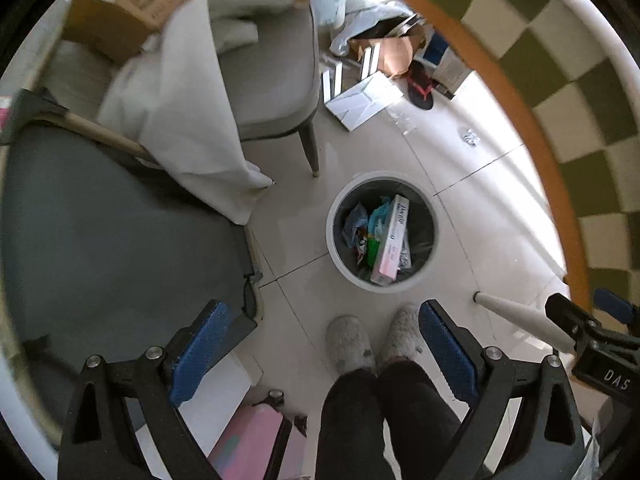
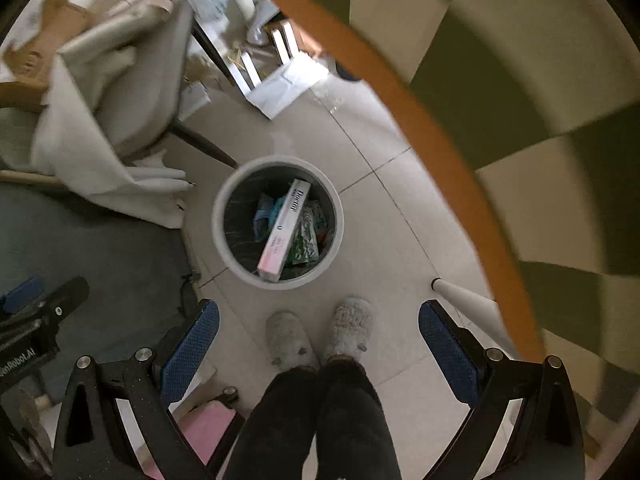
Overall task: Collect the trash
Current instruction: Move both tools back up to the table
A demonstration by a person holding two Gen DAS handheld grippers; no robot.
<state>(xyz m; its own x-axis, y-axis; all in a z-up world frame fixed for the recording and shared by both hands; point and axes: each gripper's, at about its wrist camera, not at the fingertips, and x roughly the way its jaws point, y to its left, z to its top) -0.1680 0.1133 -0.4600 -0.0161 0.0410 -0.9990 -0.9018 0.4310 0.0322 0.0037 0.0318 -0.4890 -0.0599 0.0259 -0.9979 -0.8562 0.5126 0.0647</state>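
Observation:
A round white trash bin (image 1: 335, 254) (image 2: 224, 256) stands on the tiled floor below both grippers. Inside it lies a long pink-and-white box (image 1: 391, 240) (image 2: 285, 228) on crumpled wrappers and plastic. My left gripper (image 1: 324, 354) hangs high above the floor, open, nothing between its blue pads (image 1: 200, 354). My right gripper (image 2: 319, 350) is also open and empty, blue pads (image 2: 448, 354) far apart. The right gripper's body (image 1: 596, 344) shows at the left wrist view's right edge. The left gripper's body (image 2: 32, 332) shows at the right wrist view's left edge.
A person's slippered feet (image 1: 372, 340) (image 2: 320, 332) and dark trousers stand just before the bin. A grey chair (image 1: 272, 72) draped with white cloth (image 1: 180, 120), cardboard boxes (image 1: 120, 12), papers (image 1: 362, 100), a round wood-rimmed checkered table (image 1: 568, 88) (image 2: 520, 100) and a dark mat (image 1: 112, 240) surround the spot.

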